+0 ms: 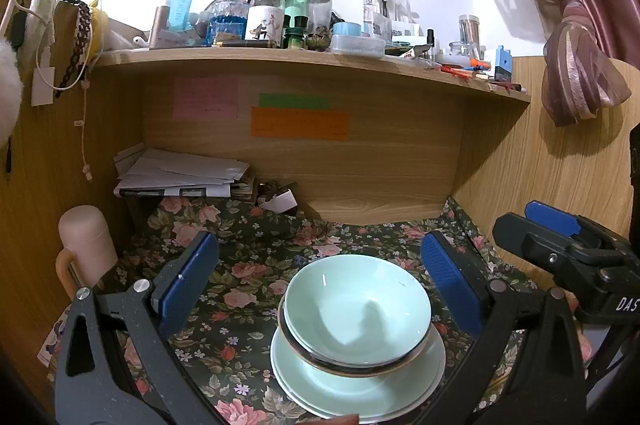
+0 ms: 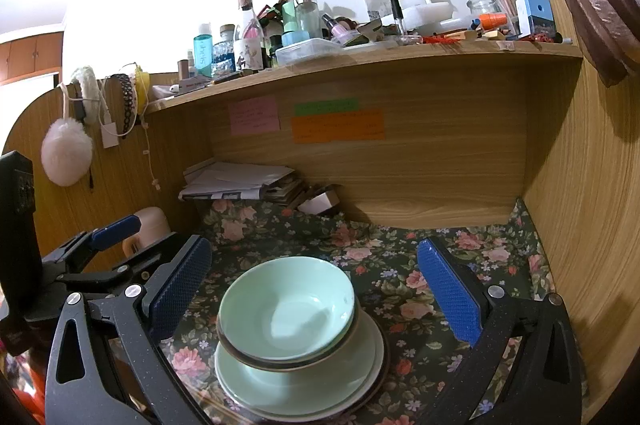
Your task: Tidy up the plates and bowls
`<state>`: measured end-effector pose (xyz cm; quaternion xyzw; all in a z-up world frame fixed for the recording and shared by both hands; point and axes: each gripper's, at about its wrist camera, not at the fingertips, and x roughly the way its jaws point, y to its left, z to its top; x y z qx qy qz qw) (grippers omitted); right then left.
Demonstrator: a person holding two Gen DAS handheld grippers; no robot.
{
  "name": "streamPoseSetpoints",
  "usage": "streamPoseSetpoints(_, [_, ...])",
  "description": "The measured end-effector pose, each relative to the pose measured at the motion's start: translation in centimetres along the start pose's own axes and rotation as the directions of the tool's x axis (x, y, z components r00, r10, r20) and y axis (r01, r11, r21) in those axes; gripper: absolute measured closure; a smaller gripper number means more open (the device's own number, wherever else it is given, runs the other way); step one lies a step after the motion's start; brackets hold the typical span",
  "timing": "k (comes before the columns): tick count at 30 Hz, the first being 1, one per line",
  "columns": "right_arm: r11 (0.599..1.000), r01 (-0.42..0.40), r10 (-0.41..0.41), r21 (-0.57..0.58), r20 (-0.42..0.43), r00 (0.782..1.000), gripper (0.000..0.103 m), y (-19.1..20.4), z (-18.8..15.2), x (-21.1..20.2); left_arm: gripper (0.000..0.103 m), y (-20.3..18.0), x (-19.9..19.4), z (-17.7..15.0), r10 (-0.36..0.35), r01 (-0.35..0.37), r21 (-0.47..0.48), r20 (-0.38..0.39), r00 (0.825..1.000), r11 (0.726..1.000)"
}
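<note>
- A wooden desk alcove (image 1: 360,161) with a shelf (image 1: 304,63) across its top is seen in both wrist views; the shelf is crowded with bottles (image 1: 266,9), jars and small boxes.
- The desk surface is covered by a dark floral cloth (image 1: 248,265), on which the crockery is set.
- 3 paper notes are stuck to the back panel: a pink one (image 1: 205,98), a green one (image 1: 294,101) and an orange one (image 1: 300,123) just under the green.
- A pile of papers (image 1: 180,175) is stacked at the back left of the cloth, and a pale pink mug (image 1: 86,245) is stood near the left wall.
- The left gripper (image 1: 320,285) is held wide open with nothing between its blue pads (image 1: 188,281); the stack of crockery is framed between the 2 fingers without being touched.
- The right gripper (image 2: 316,293) is likewise spread wide and empty, its blue pads (image 2: 450,293) kept apart from the crockery on either side; it is also seen at the right edge of the left wrist view.
- Pale green plates (image 1: 360,389) are stacked on the cloth near the front; at least 2 rims can be made out, and a dark-edged one is seen beneath them in the right wrist view.
- Nested green bowls (image 1: 358,309) with dark rims are rested on top of the plates, slightly tilted; how many bowls are nested cannot be told exactly.
</note>
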<state>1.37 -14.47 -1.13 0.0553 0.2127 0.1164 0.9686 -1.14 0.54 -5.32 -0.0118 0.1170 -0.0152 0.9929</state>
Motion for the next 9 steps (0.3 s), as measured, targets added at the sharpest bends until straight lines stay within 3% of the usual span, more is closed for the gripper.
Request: streamPoseSetpoints(9, [1.0,-0.003,0.003,-0.001,-0.008,1.0,0.0,0.28,-0.14,0.41,0.0,-0.32,0.13,0.05,-0.005,0.005,0.0,-0.007,1.0,1.0])
